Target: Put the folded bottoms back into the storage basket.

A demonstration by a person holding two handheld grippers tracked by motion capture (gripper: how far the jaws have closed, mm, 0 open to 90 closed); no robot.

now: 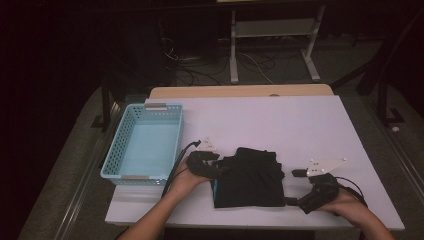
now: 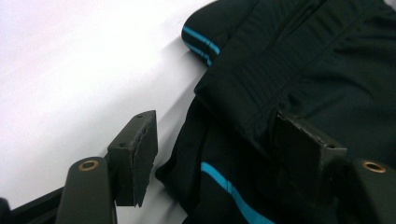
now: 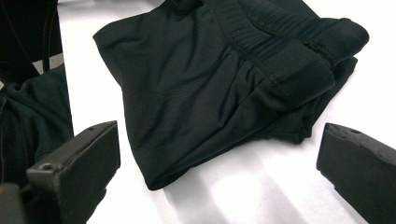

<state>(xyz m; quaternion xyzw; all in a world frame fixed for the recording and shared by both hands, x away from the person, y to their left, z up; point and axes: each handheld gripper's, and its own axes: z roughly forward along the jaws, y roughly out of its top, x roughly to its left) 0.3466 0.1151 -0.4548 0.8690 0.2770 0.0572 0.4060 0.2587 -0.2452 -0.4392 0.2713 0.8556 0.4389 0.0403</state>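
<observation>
Fingers (image 2: 140, 154) blocky matte black, folded ribbed black garment (image 1: 250, 177), perforated blue basket (image 1: 142, 142)

The far half of the white table (image 1: 280, 117) lay bare, open to a hand from either side. A blue basket (image 1: 145, 142) stood along the left edge, its walls blocking low passage there. The folded black garment (image 1: 250, 177) took up the near middle, the left gripper (image 1: 216, 170) at its left edge and the right gripper (image 1: 296, 200) just off its right corner, with bare table beyond.
</observation>
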